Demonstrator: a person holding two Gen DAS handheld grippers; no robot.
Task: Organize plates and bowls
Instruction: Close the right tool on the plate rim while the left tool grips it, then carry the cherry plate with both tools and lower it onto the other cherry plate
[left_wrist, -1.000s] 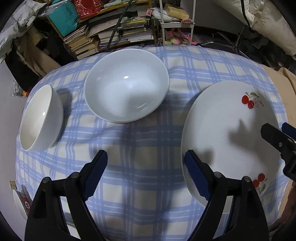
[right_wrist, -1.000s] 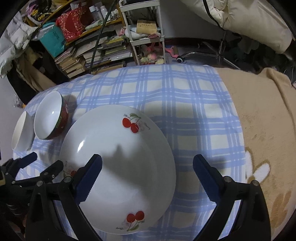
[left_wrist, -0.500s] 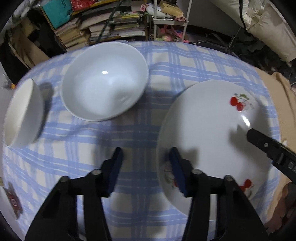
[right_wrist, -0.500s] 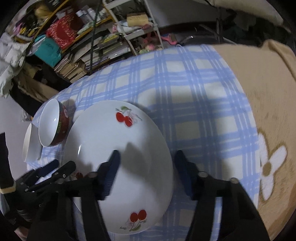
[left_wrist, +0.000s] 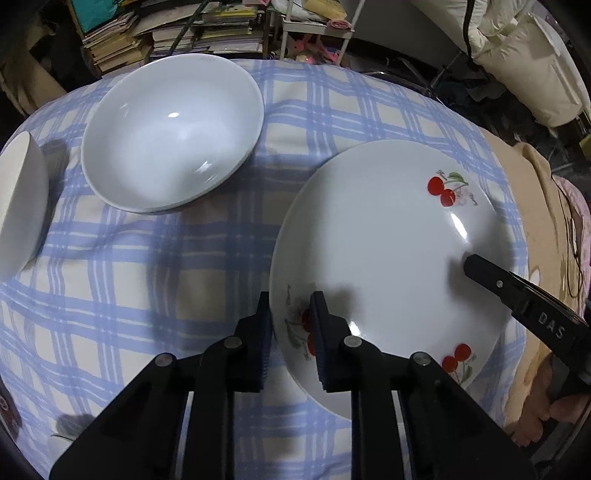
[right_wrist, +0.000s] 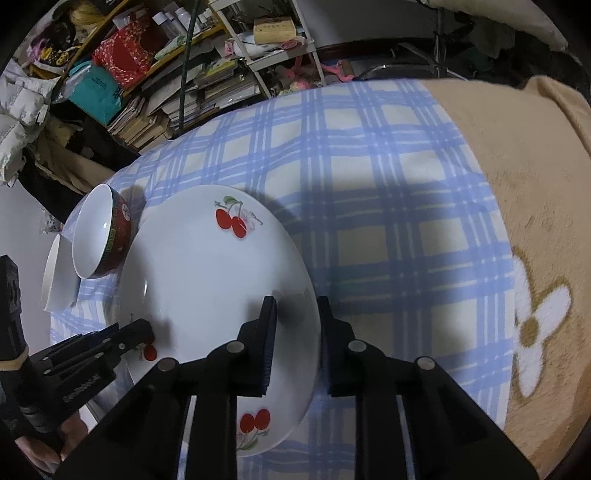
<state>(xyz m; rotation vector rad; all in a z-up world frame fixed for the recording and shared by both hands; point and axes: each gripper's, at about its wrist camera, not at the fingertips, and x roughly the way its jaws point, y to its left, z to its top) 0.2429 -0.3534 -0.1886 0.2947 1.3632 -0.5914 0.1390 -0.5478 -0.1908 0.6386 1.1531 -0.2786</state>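
Note:
A white plate with cherry prints (left_wrist: 369, 240) (right_wrist: 207, 273) lies on the blue plaid cloth. My left gripper (left_wrist: 291, 314) straddles its near left rim, one pad outside and one on the inner face. Its jaws are closing and the pads touch the rim. My right gripper (right_wrist: 295, 306) straddles the right rim in the same way, also closing with its pads on the rim. Each gripper shows in the other's view: the right gripper (left_wrist: 480, 269) and the left gripper (right_wrist: 136, 332). A wide white bowl (left_wrist: 170, 136) and a small white bowl (left_wrist: 18, 206) stand left of the plate.
In the right wrist view a bowl with a red patterned outside (right_wrist: 99, 236) stands against the plate's far left rim, with a white bowl (right_wrist: 51, 273) beyond it. A beige flowered blanket (right_wrist: 517, 221) covers the right side. Stacked books and shelves (left_wrist: 184, 33) crowd the far edge.
Both grippers' jaws have narrowed from wide apart to close around the plate's rim. The left gripper has shifted right onto the left rim, and both have tipped further down.

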